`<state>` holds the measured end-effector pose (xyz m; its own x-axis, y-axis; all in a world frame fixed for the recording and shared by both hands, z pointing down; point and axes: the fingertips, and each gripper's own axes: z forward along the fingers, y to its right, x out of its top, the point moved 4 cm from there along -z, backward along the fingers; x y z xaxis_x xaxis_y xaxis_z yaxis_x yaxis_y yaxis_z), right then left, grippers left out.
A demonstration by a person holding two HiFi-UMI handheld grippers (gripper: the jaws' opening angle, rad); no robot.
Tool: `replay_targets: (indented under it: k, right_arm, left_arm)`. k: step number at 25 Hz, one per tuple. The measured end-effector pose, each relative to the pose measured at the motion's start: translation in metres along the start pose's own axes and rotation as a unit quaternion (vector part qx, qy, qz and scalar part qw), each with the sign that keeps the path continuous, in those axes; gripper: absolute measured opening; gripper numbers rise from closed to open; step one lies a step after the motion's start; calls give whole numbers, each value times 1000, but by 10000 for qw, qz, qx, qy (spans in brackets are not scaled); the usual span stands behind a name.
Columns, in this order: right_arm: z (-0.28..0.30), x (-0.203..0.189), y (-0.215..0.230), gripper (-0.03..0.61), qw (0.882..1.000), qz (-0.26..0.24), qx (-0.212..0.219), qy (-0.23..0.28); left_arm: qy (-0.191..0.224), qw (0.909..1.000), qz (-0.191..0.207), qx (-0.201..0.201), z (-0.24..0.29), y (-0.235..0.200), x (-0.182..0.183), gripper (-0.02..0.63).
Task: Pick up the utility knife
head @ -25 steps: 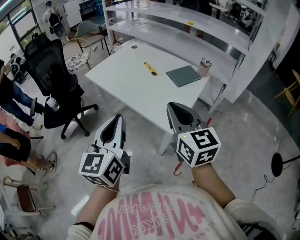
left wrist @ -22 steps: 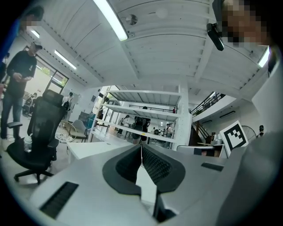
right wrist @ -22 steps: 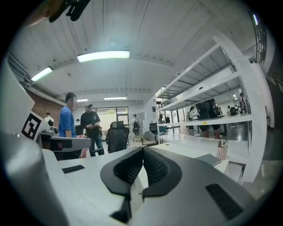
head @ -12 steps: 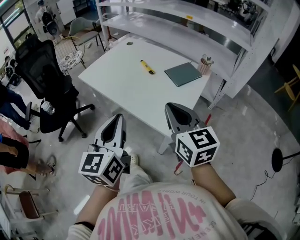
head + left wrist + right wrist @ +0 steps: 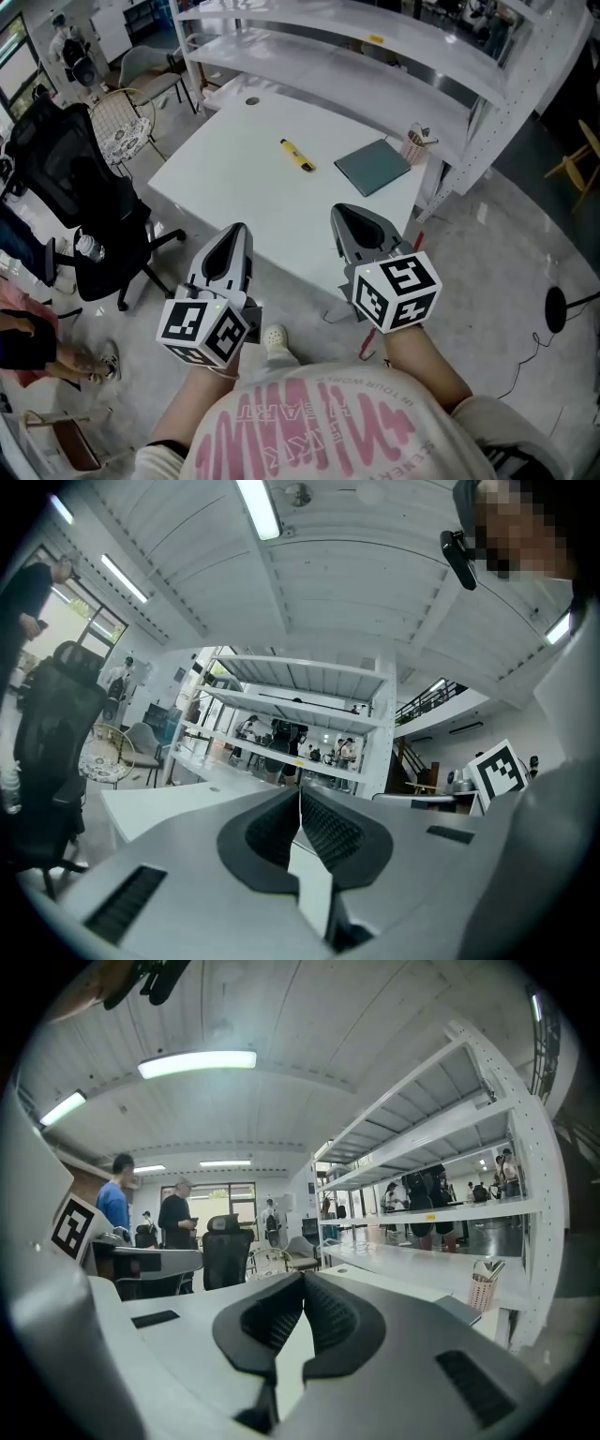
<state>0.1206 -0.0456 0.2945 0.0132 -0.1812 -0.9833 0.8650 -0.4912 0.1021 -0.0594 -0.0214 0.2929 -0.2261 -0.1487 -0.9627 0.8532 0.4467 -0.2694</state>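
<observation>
Left gripper (image 5: 238, 228): we held it short of the white table (image 5: 234, 187), over the floor. Its jaws were pressed together, with nothing between them.
Left gripper's own view: our pads (image 5: 321, 829) met at the tip, leaving only a thin slit behind it.
Right gripper (image 5: 338, 211): we had it just over the table's near edge, its jaws closed tight and empty too.
Utility knife (image 5: 296, 156): yellow, it lay flat on the far half of the table, well apart from both grippers and untouched.
Teal pad (image 5: 374, 167): it lay near the knife's right side. We took it for a notebook, though it was too small to be sure.
Pen cup (image 5: 415, 146): it stood beyond the pad, by the white shelf rack (image 5: 441, 70).
Black office chair (image 5: 66, 192): it was parked off the table's left side.
</observation>
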Motion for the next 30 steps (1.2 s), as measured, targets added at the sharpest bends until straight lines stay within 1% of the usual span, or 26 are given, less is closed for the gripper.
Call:
replay_targets:
  k: [6, 15, 23, 30]
  right_arm:
    - [56, 20, 5, 14, 9998, 64, -202, 52]
    - [133, 41, 7, 14, 9988, 140, -392, 270]
    - [207, 44, 2, 14, 9983, 150, -542, 120]
    - [247, 43, 8, 14, 9980, 199, -606, 16]
  left_arm:
    - [-51, 9997, 38, -251, 43, -44, 25, 25]
    - [4, 9981, 42, -610, 96, -112, 55, 25]
    - [-85, 9974, -70, -717, 135, -181, 68, 25]
    - [-148, 9972, -176, -705, 156, -216, 68, 25]
